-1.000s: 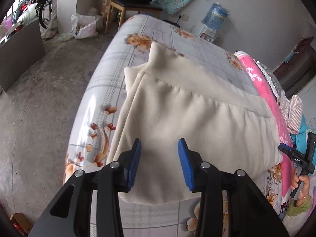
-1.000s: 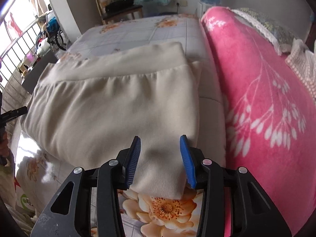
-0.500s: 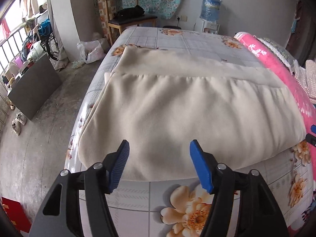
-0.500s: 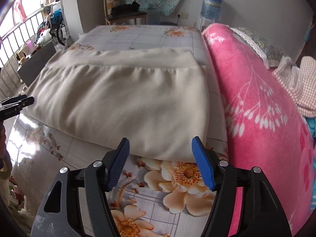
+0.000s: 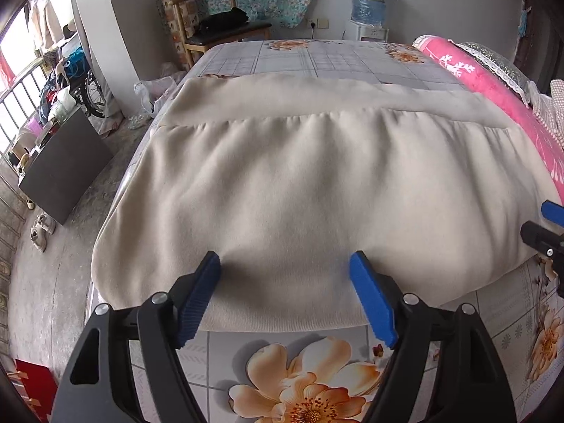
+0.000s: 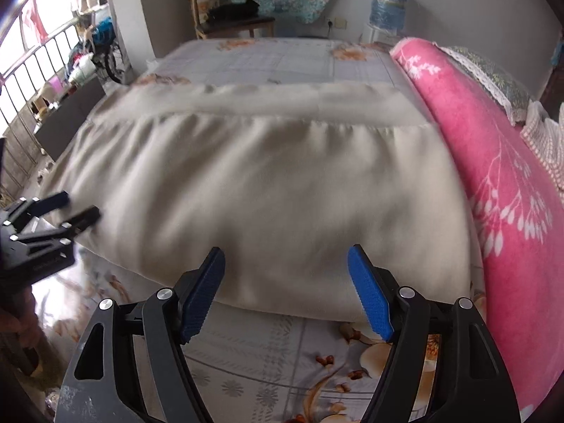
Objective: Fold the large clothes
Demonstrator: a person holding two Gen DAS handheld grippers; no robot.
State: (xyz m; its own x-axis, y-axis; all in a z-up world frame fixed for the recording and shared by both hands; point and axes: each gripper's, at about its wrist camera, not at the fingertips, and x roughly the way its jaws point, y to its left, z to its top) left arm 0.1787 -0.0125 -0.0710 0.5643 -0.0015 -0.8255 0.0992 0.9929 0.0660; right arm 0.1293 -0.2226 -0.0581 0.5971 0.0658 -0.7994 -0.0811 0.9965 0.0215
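A cream garment (image 5: 317, 183) lies folded in a wide, thick rectangle on the flowered bed sheet (image 5: 317, 56), a flatter band along its far side. My left gripper (image 5: 284, 264) hovers over the near edge, its jaws opening, the cloth below the blue pads and not pinched. In the right wrist view the same garment (image 6: 268, 183) fills the middle, and my right gripper (image 6: 285, 257) stands open above its near edge, gripping nothing. Each gripper shows in the other's view: the right gripper (image 5: 546, 225) at the garment's right end, the left gripper (image 6: 46, 218) at its left end.
A rolled pink blanket (image 6: 493, 148) runs along the bed's right side, pillows behind it. Beyond the bed stand a wooden chair (image 5: 218, 31) and a water bottle (image 5: 368, 0). A dark board (image 5: 67, 165) and shoes sit on the concrete floor at left.
Both grippers have opened wide and let go of the cream cloth they had between their pads. Both have drawn back toward the bed's near edge, so the whole folded garment now shows.
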